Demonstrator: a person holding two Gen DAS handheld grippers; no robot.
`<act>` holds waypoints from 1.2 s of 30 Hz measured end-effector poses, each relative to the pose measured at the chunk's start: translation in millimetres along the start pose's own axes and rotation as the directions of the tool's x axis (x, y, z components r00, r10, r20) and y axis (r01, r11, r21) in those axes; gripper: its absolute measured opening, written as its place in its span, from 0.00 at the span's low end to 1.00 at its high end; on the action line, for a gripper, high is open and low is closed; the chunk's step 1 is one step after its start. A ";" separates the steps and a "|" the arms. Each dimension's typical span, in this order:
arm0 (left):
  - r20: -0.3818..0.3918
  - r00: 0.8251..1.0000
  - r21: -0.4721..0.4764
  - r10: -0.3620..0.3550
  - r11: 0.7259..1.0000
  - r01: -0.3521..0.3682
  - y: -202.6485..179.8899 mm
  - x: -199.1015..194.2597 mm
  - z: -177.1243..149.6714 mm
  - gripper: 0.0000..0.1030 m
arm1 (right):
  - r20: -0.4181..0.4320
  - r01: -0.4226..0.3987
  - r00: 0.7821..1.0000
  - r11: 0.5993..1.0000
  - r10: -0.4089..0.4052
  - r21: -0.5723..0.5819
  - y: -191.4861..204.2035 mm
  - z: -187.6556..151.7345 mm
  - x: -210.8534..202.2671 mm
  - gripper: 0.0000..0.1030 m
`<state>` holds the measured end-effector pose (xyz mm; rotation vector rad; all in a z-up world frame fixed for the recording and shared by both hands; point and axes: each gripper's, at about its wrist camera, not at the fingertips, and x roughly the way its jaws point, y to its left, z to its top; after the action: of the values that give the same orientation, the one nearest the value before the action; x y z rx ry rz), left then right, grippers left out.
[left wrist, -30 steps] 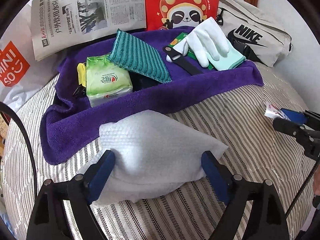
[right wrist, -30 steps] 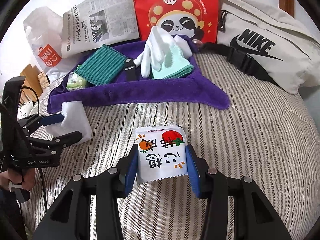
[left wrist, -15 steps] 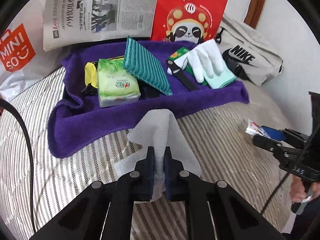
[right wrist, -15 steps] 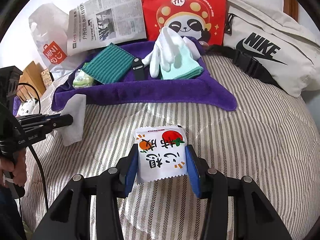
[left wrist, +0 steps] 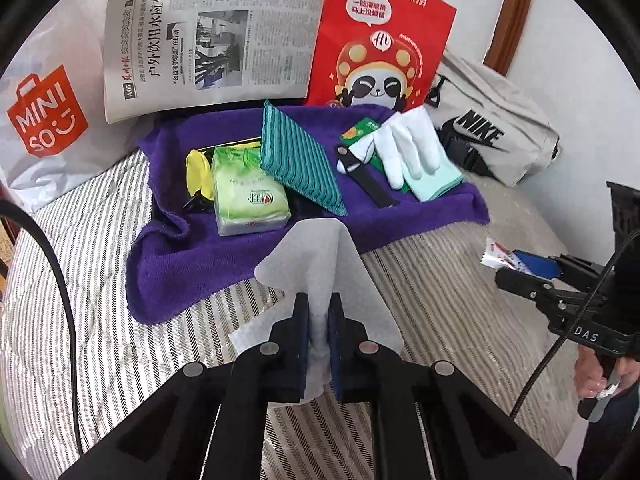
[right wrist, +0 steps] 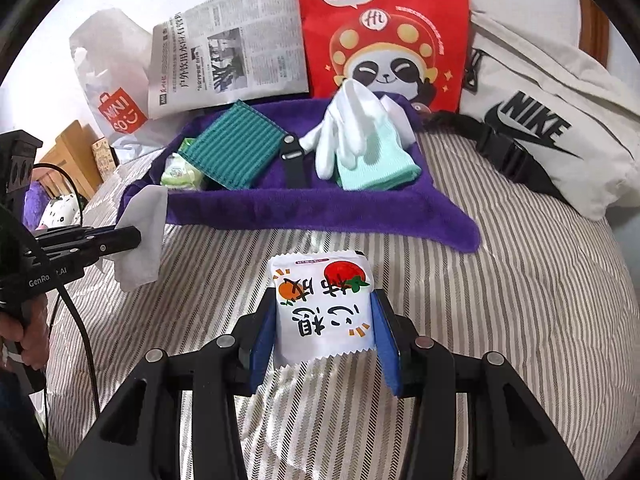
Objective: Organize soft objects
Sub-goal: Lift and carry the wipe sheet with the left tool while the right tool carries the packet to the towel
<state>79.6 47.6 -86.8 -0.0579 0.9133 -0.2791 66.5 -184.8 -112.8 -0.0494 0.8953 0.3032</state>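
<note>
Striped quilt (left wrist: pixel 440 280) under purple towel (left wrist: pixel 180 264), beside wall (left wrist: pixel 580 60)

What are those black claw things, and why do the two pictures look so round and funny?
They are two grabbers that a person holds, one in each hand, with a small wide-eyed camera on each. That bends the picture round.

One picture looks along the left gripper. It is shut on a thin white cloth, pinched between its blue pads.

The other picture looks along the right gripper. It holds a small white snack packet with red and orange fruit drawn on it.

Both hang over a striped bed cover. On it lies a purple towel carrying a green tissue pack, a striped teal cloth and a white glove. Behind stand a newspaper and a red panda bag.
</note>
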 end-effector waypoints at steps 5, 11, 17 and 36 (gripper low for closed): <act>0.016 1.000 0.004 -0.004 1.000 0.004 0.6 -6.3 3.4 0.09 | 0.011 -0.016 1.000 1.000 0.016 -0.004 4.3 10.4 0.8 0.44; 0.040 0.999 0.012 -0.012 1.000 0.012 1.6 -15.2 13.5 0.09 | 0.035 -0.040 0.999 0.999 0.041 -0.021 12.8 27.0 -3.1 0.44; 0.080 0.996 -0.005 -0.031 1.000 0.031 8.0 -25.6 30.4 0.09 | 0.046 -0.053 0.997 0.998 0.055 -0.043 20.4 53.5 -0.3 0.44; 0.132 0.991 -0.018 0.023 1.000 -0.020 37.8 -17.8 96.4 0.09 | 0.085 -0.060 0.994 0.993 0.069 -0.100 35.7 141.1 27.7 0.44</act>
<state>153.3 82.0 -20.3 -0.0810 0.7837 -0.2448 180.0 -120.4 -42.7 -0.0969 0.7948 0.4069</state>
